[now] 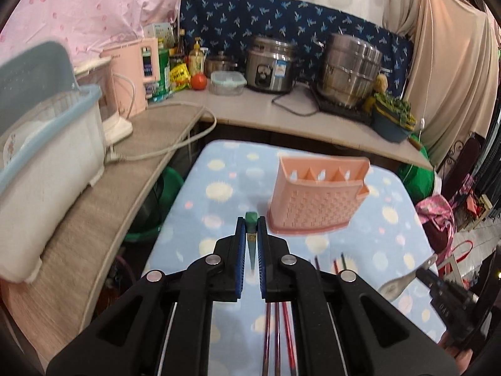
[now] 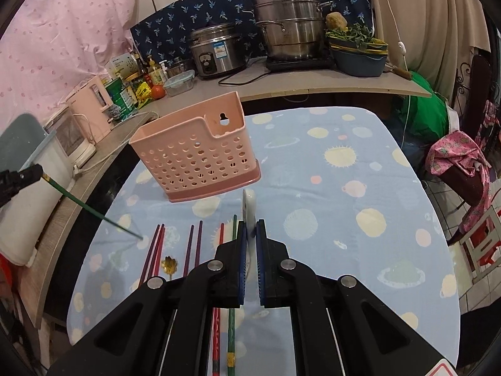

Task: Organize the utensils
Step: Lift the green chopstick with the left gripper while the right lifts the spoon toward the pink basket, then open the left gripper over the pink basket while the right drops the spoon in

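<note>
My left gripper (image 1: 251, 233) is clamped on a green chopstick (image 1: 251, 219), its tip hanging down toward the cloth, and my right gripper (image 2: 250, 232) is clamped on the handle of a white spoon (image 2: 249, 210). Under both, more chopsticks (image 2: 192, 244) and a gold spoon (image 2: 169, 264) lie on the blue tablecloth (image 2: 344, 156). Beyond them stands the pink utensil holder (image 1: 316, 200), empty as far as I can see. I judge this the carrying step: next I must lift each piece over the rim, turn it upright above a compartment, and let go.
</note>
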The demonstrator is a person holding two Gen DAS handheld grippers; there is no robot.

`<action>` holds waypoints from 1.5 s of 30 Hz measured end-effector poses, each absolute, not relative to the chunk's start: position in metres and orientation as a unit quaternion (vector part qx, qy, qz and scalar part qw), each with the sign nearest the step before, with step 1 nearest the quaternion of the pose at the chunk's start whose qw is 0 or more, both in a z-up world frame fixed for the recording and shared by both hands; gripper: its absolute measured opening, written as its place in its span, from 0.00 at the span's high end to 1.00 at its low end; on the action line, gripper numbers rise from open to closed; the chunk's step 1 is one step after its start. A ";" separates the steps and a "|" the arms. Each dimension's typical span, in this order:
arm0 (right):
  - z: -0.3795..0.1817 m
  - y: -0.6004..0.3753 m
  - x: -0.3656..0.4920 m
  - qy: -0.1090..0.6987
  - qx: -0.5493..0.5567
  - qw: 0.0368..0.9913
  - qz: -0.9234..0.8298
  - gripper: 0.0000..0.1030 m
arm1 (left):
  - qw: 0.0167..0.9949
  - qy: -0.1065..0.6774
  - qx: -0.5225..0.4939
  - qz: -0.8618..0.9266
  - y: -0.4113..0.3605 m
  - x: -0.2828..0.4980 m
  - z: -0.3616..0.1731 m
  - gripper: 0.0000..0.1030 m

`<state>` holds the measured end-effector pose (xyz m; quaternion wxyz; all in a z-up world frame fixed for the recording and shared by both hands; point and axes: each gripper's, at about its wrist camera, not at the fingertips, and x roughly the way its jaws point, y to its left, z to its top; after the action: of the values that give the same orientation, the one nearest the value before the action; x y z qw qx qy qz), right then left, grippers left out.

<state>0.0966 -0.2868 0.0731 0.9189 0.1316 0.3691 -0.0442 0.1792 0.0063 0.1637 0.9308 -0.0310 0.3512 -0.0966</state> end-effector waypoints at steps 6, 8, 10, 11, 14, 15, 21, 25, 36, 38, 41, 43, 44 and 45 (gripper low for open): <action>0.091 -0.292 0.129 0.353 0.134 0.925 -0.034 0.94 | 0.944 0.312 -0.040 -0.102 0.002 0.206 0.207 0.93; 0.098 -0.296 0.140 0.346 0.139 0.928 -0.031 0.94 | 0.948 0.296 -0.043 -0.105 0.000 0.212 0.224 0.93; 0.106 -0.299 0.152 0.336 0.143 0.931 -0.029 0.94 | 0.953 0.278 -0.047 -0.110 -0.003 0.217 0.243 0.93; 0.110 -0.301 0.158 0.331 0.144 0.932 -0.029 0.94 | 0.955 0.270 -0.048 -0.113 -0.005 0.220 0.251 0.93; 0.123 -0.305 0.177 0.317 0.147 0.937 -0.029 0.94 | 0.961 0.243 -0.056 -0.121 -0.011 0.227 0.276 0.93; 0.127 -0.307 0.184 0.312 0.150 0.938 -0.028 0.94 | 0.963 0.234 -0.058 -0.124 -0.014 0.229 0.284 0.93; 0.143 -0.318 0.223 0.296 0.161 0.941 -0.029 0.94 | 0.968 0.204 -0.060 -0.134 -0.032 0.247 0.310 0.93; 0.140 -0.322 0.247 0.300 0.171 0.938 -0.022 0.94 | 0.967 0.206 -0.063 -0.135 -0.043 0.266 0.307 0.93; 0.107 -0.317 0.283 0.334 0.171 0.927 -0.023 0.94 | 0.956 0.259 -0.058 -0.127 -0.054 0.298 0.255 0.93; 0.100 -0.315 0.287 0.340 0.168 0.925 -0.025 0.94 | 0.954 0.267 -0.057 -0.123 -0.054 0.302 0.245 0.93; 0.090 -0.312 0.291 0.350 0.167 0.922 -0.023 0.94 | 0.950 0.282 -0.059 -0.120 -0.053 0.305 0.230 0.93; 0.086 -0.310 0.292 0.354 0.166 0.920 -0.023 0.94 | 0.947 0.292 -0.060 -0.117 -0.051 0.307 0.221 0.93; 0.084 -0.310 0.292 0.355 0.165 0.920 -0.024 0.94 | 0.946 0.296 -0.060 -0.116 -0.050 0.309 0.217 0.93; 0.083 -0.310 0.293 0.356 0.165 0.919 -0.025 0.94 | 0.945 0.299 -0.060 -0.115 -0.050 0.310 0.214 0.93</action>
<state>0.2927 -0.3099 0.0828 0.9193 0.1649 0.3564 -0.0254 0.3100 -0.0498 0.2136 0.9453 -0.0599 0.2991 -0.1151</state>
